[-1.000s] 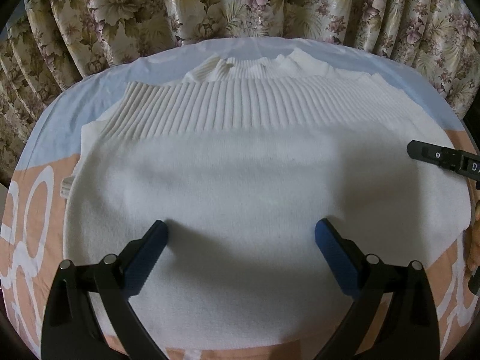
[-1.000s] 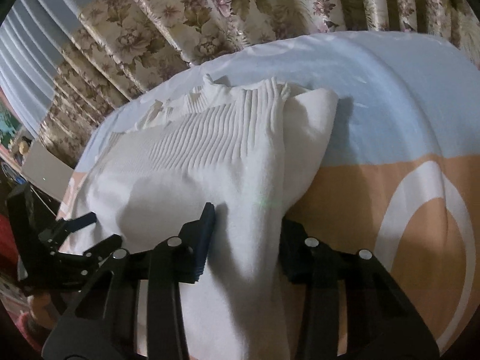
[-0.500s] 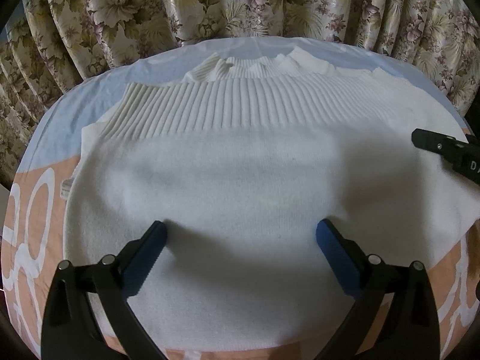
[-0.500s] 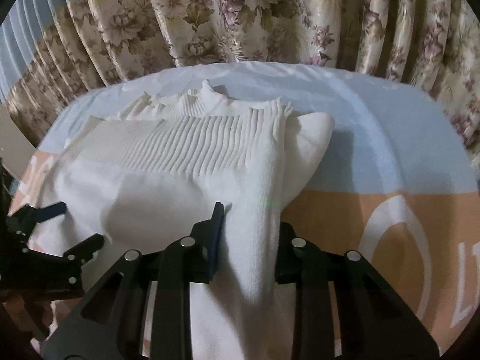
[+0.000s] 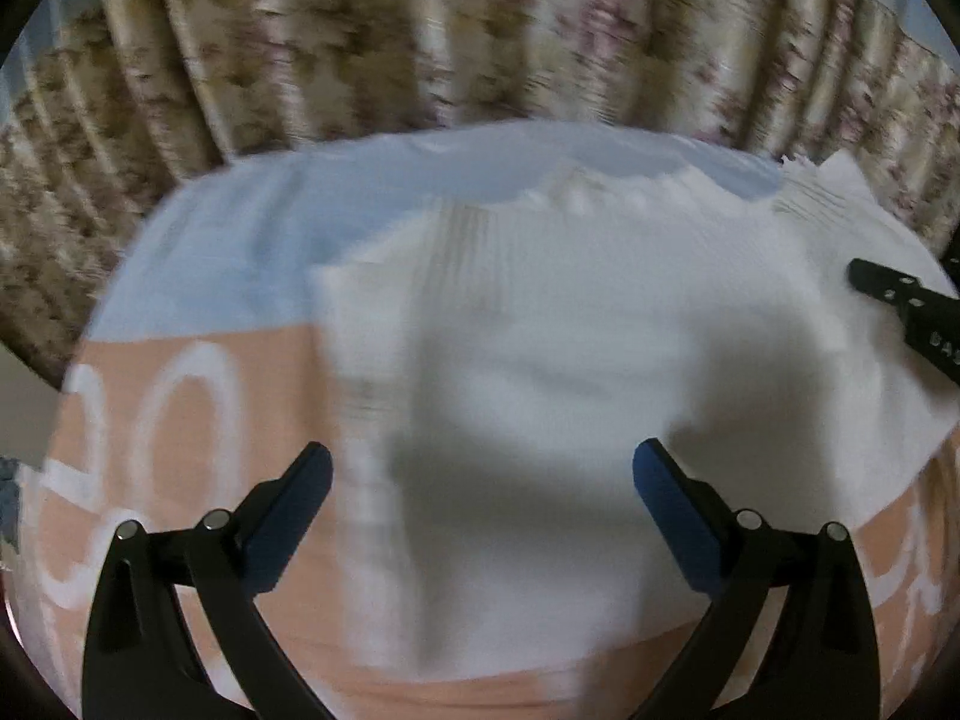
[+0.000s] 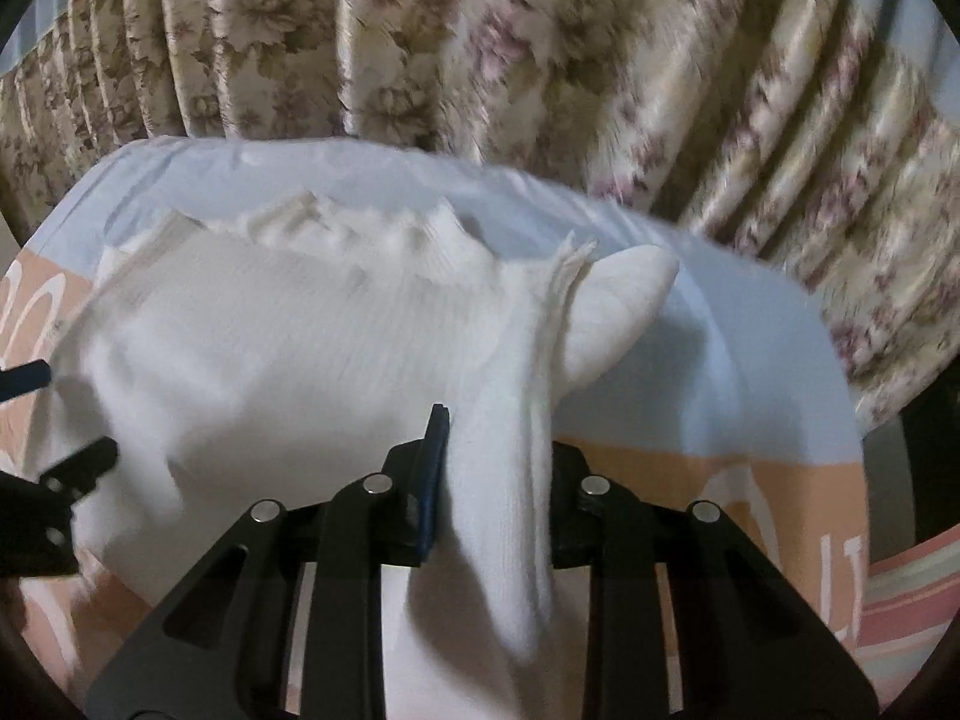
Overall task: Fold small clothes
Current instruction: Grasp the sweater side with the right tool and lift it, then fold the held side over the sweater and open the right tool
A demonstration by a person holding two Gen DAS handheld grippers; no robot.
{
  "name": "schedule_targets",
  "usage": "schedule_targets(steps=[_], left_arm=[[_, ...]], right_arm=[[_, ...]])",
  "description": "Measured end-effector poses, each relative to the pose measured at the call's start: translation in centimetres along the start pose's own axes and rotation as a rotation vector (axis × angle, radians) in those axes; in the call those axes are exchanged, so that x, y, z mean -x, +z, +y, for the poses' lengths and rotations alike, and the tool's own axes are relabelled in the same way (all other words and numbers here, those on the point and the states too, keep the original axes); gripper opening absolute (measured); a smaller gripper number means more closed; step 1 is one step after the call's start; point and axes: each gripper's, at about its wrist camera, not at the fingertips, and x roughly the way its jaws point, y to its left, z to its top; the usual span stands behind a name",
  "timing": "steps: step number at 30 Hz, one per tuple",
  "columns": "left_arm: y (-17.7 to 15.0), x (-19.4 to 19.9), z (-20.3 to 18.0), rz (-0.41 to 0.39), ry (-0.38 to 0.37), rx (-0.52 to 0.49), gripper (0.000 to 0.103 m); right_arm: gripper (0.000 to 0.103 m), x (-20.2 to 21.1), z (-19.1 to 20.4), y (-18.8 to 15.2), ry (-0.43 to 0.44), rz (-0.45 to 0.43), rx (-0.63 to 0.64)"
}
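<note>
A white knit sweater point(image 5: 570, 372) with a ribbed band lies spread on the bed cover point(image 5: 198, 420). My left gripper point(image 5: 480, 471) hovers open above its near left part, with nothing pinched between the blue pads. A bunched fold of the sweater's right edge point(image 6: 510, 480) is clamped in my right gripper point(image 6: 498, 444), and the cloth rises from the bed into its jaws. The right gripper point(image 5: 906, 312) shows at the right edge of the left wrist view. The left gripper point(image 6: 54, 420) shows at the left edge of the right wrist view. Both views are motion-blurred.
Floral curtains point(image 6: 540, 60) hang close behind the bed's far side. The cover is pale blue point(image 6: 750, 324) at the back and peach with white lettering point(image 5: 156, 420) toward me. A striped pink cloth point(image 6: 912, 588) shows at the right edge.
The right gripper closed on the sweater's right edge, rolled more upright and lifted it. The left gripper, still open, shifted left and up, so more of the peach cover shows.
</note>
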Motion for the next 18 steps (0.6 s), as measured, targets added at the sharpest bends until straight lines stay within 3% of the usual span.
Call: schedule_targets(steps=[5, 10, 15, 18], left_arm=[[-0.8, 1.0, 6.9, -0.012, 0.074, 0.043, 0.101], [-3.1, 2.1, 12.6, -0.002, 0.118, 0.120, 0.101], [-5.7, 3.0, 15.8, 0.015, 0.149, 0.168, 0.101], [-6.5, 3.3, 16.8, 0.020, 0.155, 0.191, 0.101]], right_arm=[[0.024, 1.3, 6.3, 2.7, -0.019, -0.032, 0.080], [0.023, 1.3, 16.1, 5.0, -0.031, -0.043, 0.247], [0.022, -1.0, 24.4, 4.1, -0.067, 0.013, 0.397], [0.017, -2.5, 26.8, 2.9, -0.050, 0.060, 0.427]])
